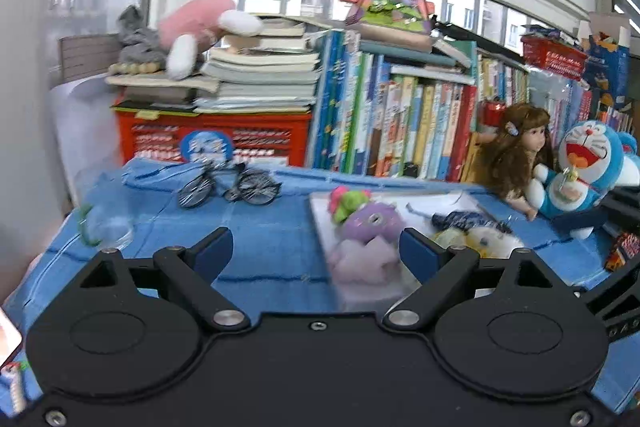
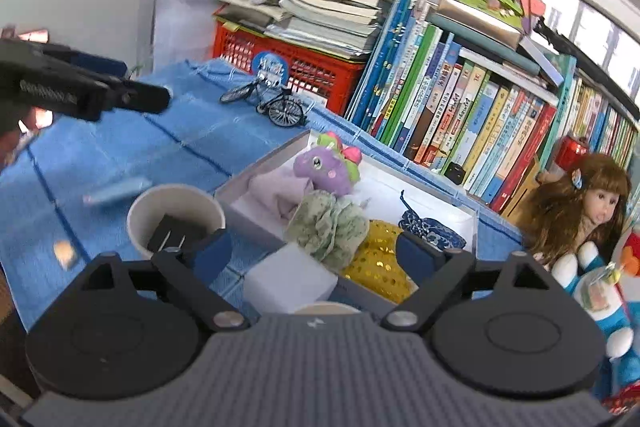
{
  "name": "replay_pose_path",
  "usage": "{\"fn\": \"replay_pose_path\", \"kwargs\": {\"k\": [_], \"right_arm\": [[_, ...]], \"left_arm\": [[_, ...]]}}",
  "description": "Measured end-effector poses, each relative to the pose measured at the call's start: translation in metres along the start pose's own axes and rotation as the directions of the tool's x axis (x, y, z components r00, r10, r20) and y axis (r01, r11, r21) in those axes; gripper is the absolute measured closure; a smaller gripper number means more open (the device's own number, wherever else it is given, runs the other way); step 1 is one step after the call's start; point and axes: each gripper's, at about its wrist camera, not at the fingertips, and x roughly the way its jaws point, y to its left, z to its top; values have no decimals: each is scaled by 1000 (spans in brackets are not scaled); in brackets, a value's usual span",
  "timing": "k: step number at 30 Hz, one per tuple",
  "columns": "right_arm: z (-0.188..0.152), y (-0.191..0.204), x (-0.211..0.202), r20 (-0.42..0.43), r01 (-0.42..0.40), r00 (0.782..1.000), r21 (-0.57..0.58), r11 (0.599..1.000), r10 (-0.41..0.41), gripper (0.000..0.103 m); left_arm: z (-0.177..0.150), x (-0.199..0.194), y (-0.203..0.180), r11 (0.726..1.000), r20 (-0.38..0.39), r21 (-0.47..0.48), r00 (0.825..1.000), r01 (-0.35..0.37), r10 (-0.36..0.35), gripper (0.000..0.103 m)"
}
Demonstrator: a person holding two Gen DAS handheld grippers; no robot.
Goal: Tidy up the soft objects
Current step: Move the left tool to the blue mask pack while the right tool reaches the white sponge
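A shallow white tray sits on the blue cloth. In it lie a purple plush toy, a pale pink cloth, a green mesh puff, a yellow sequin piece and a dark blue patterned pouch. My right gripper is open and empty just above the tray's near edge. My left gripper is open and empty, low over the cloth before the tray; the purple plush and pink cloth lie beyond it. The left gripper also shows at far left in the right wrist view.
A paper cup holding a black plug and a white block stand near the tray. A toy bicycle, a doll, a Doraemon plush, a red crate and rows of books line the back.
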Motion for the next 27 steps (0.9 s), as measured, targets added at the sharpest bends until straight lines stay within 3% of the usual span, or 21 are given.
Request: {"fn": "replay_pose_path", "kwargs": {"k": [5,9,14,20,27], "right_arm": [[-4,17,-6,1,7,1000,-130,991,-7,0],[-9,33,-9,10,27,1000,-215,976,-25,0],[-22,59,-6,19,43,999,-357,933,-39,0],[-33,85,11,-9,67,997,-495,866,-83,0],[-40,100,31,-57,56,993,-529,847,-102,0]], "left_arm": [[-23,-12,18,1000,-45,-2,999,-31,30,13],[-43,-15,30,998,-86,-49,996,-29,25,13],[-67,-9,37,998,-128,-35,991,-42,38,14],[-80,8,47,997,-187,-50,981,-56,46,25],[-92,20,56,996,-222,-84,975,-28,8,38]]}}
